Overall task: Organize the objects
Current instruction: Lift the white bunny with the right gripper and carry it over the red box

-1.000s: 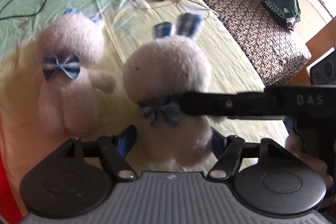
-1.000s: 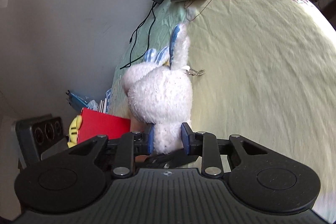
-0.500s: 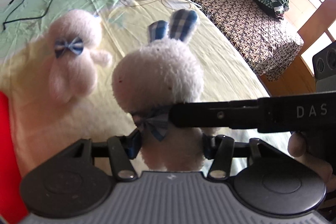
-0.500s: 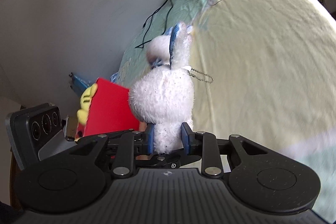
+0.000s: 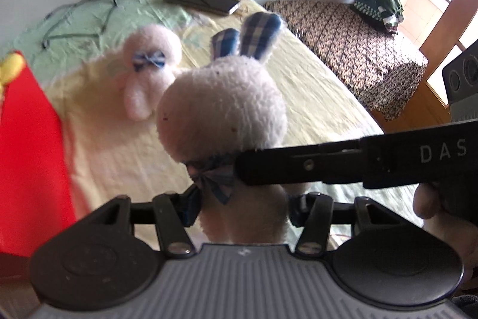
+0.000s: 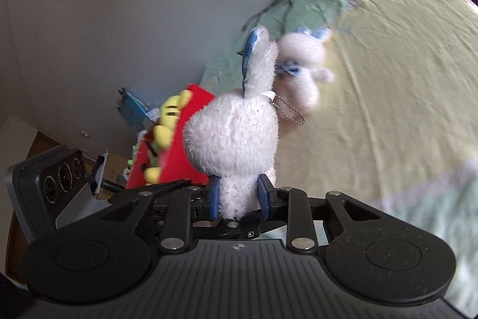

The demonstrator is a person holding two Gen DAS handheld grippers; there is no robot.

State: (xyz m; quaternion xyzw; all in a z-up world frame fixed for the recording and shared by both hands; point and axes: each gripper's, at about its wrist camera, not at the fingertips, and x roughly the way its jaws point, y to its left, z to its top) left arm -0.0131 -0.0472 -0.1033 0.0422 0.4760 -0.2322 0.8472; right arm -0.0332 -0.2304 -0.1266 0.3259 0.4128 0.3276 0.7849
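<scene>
Right wrist view: my right gripper clamped on white plush rabbit, held clear above bed sheet. My left gripper pads flank rabbit's body; contact uncertain. Second plush rabbit lies on sheet, beside red box.

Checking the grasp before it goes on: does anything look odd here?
Yes: both grippers clamp the same bunny. The left gripper squeezes its body, and the right gripper pinches it from the side. A second bunny lies untouched on the bed.
</scene>
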